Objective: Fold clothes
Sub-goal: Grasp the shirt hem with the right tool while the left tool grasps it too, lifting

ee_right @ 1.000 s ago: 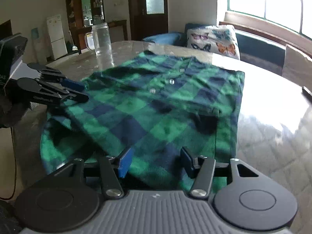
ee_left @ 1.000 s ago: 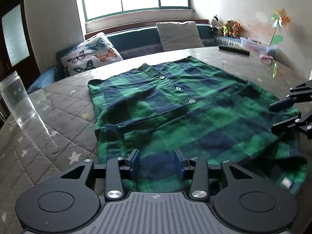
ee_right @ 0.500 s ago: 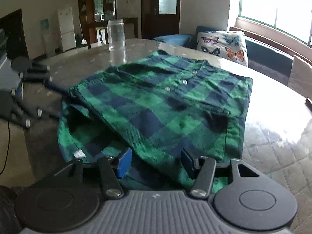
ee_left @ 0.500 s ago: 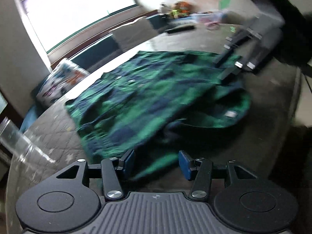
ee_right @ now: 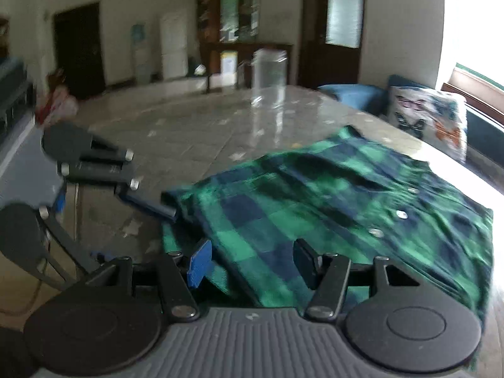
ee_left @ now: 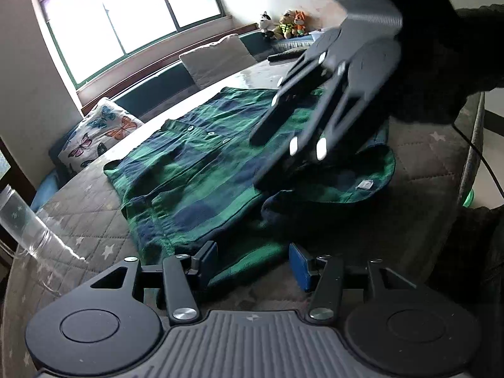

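Note:
A green and navy plaid shirt [ee_left: 201, 170] lies button side up on the quilted table, with its near hem rumpled and a white label showing. It also shows in the right wrist view [ee_right: 330, 208]. My left gripper [ee_left: 253, 261] is open and empty, just off the shirt's near hem. My right gripper [ee_right: 250, 263] is open and empty, low over the shirt's hem corner. The right gripper also shows in the left wrist view [ee_left: 267, 145], above the shirt, and the left gripper shows in the right wrist view [ee_right: 132, 198], beside the shirt's edge.
A clear plastic jar [ee_right: 269, 78] stands on the table beyond the shirt; it also shows at the left edge of the left wrist view [ee_left: 22, 220]. A butterfly cushion [ee_left: 100, 135] and a grey cushion [ee_left: 217, 60] lie on the bench behind. A dark remote [ee_left: 285, 55] lies at the far side.
Both grippers have swung round to the shirt's hem end. The right gripper has come in close over the shirt. The near hem has become rumpled, with a label now showing.

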Tool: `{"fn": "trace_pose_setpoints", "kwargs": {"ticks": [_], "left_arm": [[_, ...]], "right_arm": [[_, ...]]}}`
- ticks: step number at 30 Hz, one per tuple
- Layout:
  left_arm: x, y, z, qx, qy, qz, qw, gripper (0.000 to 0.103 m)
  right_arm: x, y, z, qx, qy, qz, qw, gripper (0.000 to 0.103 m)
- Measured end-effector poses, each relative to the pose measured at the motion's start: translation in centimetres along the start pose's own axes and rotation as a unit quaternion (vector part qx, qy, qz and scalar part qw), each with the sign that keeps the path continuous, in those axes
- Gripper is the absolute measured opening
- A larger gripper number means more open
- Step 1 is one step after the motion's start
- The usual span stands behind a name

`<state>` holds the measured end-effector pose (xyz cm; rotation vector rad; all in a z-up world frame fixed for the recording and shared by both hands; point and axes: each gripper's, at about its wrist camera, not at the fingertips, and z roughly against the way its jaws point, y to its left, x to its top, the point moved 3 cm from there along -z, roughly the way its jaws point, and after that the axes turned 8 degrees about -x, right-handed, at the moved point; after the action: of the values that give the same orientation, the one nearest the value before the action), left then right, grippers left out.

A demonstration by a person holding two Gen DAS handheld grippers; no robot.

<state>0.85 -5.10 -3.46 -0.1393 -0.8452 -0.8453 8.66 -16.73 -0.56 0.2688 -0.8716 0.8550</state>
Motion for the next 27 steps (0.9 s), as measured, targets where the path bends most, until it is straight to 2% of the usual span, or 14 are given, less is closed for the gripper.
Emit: {"fn": "trace_pose_setpoints", "kwargs": {"ticks": [5, 10, 17, 19, 20, 22, 25, 27], "left_arm": [[-0.2, -0.3, -0.3, -0.01, -0.005, -0.006, 0.9999, 0.054], [0.2, -0.9, -0.8, -0.015, -0.01, -0.026, 0.9995, 0.054], [1.0, -2.0, -1.7, -0.019, -0.024, -0.053, 0.9981, 0.054], [1.2, -2.2, -1.8, -0.024, -0.028, -0.059, 0.9976, 0.053], [1.2, -2.2, -1.8, -0.027, -0.03, -0.058, 0.9975, 0.051], [1.5, -2.0, -1.7, -0.034, -0.036, -0.049, 0.9976, 0.037], [2.1, -1.3, -1.4, -0.038, -0.049, -0.027, 0.9977, 0.026], [2.9, -0.3, -1.1, -0.04, -0.06, -0.002, 0.9974, 0.022]], "right_arm": [[-1.7, 1.9, -1.2, -0.011, 0.013, 0.05, 0.999, 0.059], [-1.7, 0.8, 0.8, -0.008, 0.006, 0.024, 1.0, 0.059], [-2.9, -1.8, 5.3, -0.033, 0.003, -0.013, 0.999, 0.06], [-3.6, -2.1, 5.7, -0.038, 0.01, -0.01, 0.999, 0.063], [-3.9, -2.2, 5.9, -0.04, 0.013, -0.008, 0.999, 0.065], [-4.5, -2.4, 6.3, -0.044, 0.02, -0.004, 0.999, 0.066], [-5.4, -2.8, 7.0, -0.051, 0.03, 0.001, 0.998, 0.066], [-6.0, -3.1, 7.4, -0.055, 0.037, 0.005, 0.998, 0.068]]}}
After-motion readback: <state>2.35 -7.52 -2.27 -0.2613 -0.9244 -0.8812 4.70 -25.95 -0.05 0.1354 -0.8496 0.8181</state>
